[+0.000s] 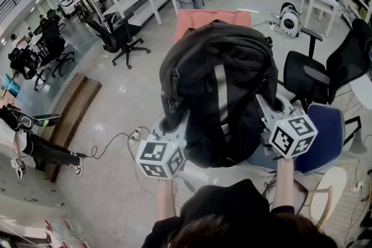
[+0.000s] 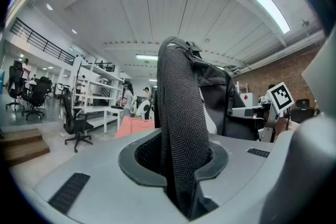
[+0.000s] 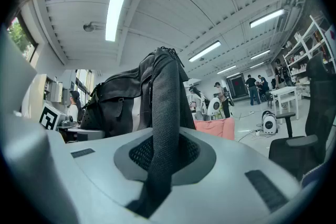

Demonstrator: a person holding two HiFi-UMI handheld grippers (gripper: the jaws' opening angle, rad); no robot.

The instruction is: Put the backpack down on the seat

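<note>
Dark hood (image 1: 232,206) at the bottom edge. Just beyond, left gripper (image 1: 172,135) and right gripper (image 1: 272,119), fingers (image 2: 79,176) of each clamped on one mesh shoulder strap (image 2: 181,128) of the black backpack (image 1: 218,84). Held between them, long axis upright, equally near both. Pink seat (image 1: 212,19) just beyond the backpack; blue chair (image 1: 325,130) just right of it; floor (image 1: 128,96) to its left.

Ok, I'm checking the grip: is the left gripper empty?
No, the left gripper is shut on a black mesh strap of the backpack.
</note>
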